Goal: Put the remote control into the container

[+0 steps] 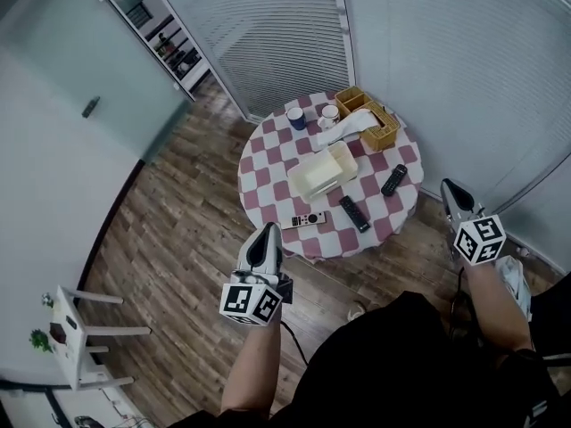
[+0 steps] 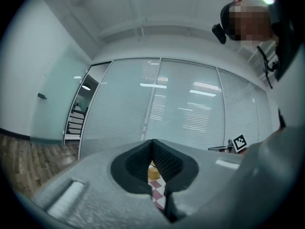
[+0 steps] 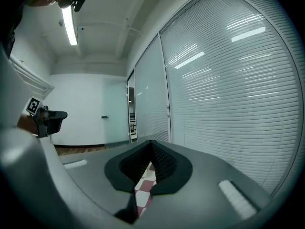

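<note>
A round table with a red-and-white checked cloth [image 1: 268,163] carries a cream open container [image 1: 323,173] near its middle. A white remote [image 1: 308,220] lies at the near edge, a black remote [image 1: 354,213] lies beside it, and a second black remote [image 1: 393,179] lies further right. My left gripper [image 1: 268,229] hangs shut and empty just short of the table's near edge, close to the white remote. My right gripper [image 1: 449,185] is shut and empty off the table's right side. In both gripper views the jaws [image 2: 152,141] [image 3: 152,142] meet, with checked cloth glimpsed through the gap.
At the table's far side stand wicker baskets [image 1: 366,119] with a white cloth or tissue, a dark blue cup [image 1: 296,119] and a white cup [image 1: 329,113]. Blinds-covered glass walls [image 1: 428,52] close in behind the table. A small white chair [image 1: 80,337] stands on the wooden floor at lower left.
</note>
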Motion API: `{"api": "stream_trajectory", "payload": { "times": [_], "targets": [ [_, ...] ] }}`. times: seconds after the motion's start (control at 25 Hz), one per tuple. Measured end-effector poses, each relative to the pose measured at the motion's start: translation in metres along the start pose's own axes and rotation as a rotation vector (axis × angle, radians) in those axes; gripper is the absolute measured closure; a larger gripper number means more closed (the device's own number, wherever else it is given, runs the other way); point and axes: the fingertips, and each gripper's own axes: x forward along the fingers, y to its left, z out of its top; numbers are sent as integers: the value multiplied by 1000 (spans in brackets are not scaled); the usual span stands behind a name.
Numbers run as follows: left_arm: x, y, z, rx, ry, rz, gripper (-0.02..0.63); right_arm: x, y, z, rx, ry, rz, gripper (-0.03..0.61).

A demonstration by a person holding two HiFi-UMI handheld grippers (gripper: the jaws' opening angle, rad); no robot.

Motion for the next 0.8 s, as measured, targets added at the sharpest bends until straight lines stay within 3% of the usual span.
{"api": "stream_trajectory", "payload": {
  "times": [0.16,0.44,0.8],
  "targets": [
    [30,20,2,25,12,-40,614,18,-1,2,12,-7,-26,577],
    [63,35,-3,28,-41,-64,614,54,9,-14,-28,50,51,577],
    [118,46,-33,15,40,-33,614,119,-44,-38,6,108,28,577]
  ]
}}
